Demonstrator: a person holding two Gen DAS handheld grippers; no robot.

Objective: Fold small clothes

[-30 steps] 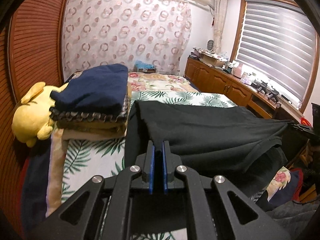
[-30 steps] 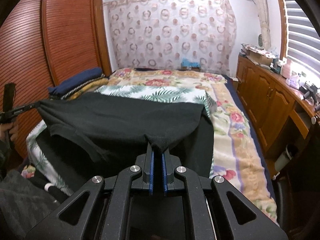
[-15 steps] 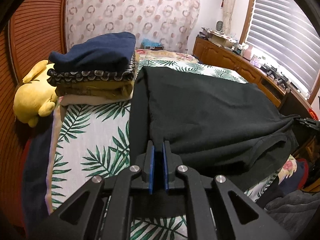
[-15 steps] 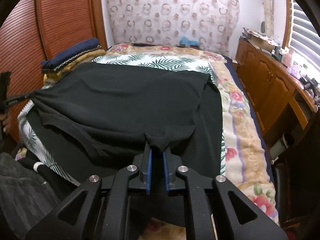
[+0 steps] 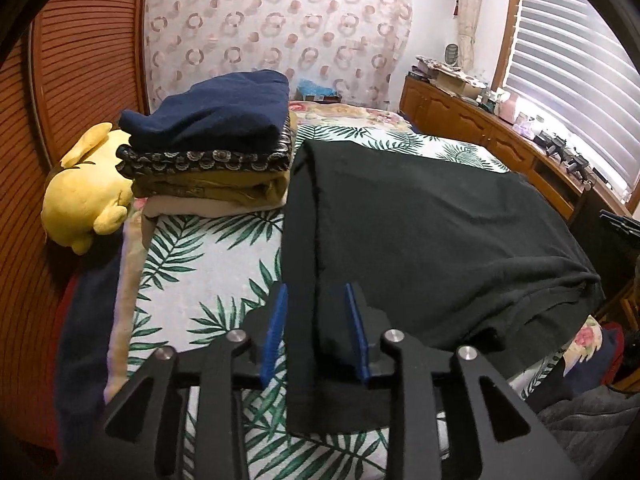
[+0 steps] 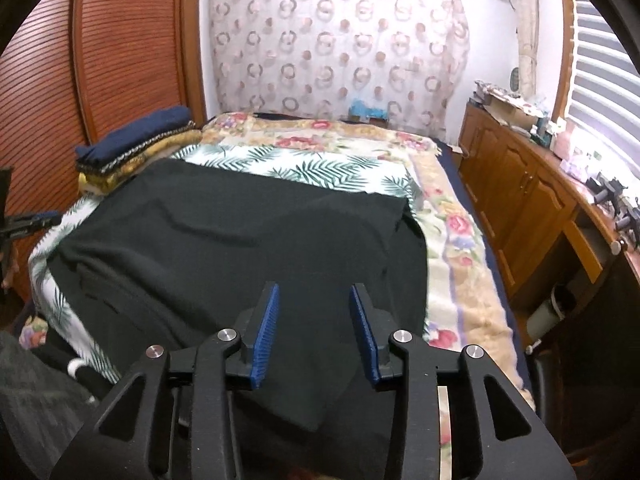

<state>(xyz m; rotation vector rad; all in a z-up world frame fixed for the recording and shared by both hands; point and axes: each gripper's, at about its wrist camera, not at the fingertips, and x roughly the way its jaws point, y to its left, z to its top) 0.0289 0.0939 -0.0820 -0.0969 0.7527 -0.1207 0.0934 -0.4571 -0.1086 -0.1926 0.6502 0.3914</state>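
Black garment (image 5: 420,216) lies spread on the bed (image 5: 200,264), doubled over, near edge draping off the mattress; folded stack (image 5: 212,148) just beside it. Our left gripper (image 5: 316,320) and right gripper (image 6: 314,316) both stand released, jaws spread over the cloth, gripping nothing. We judge the fabric soft, limp, fairly light, not slippery: it will sag and crease. Best hold: pinch both layers at the near corners or side hem.
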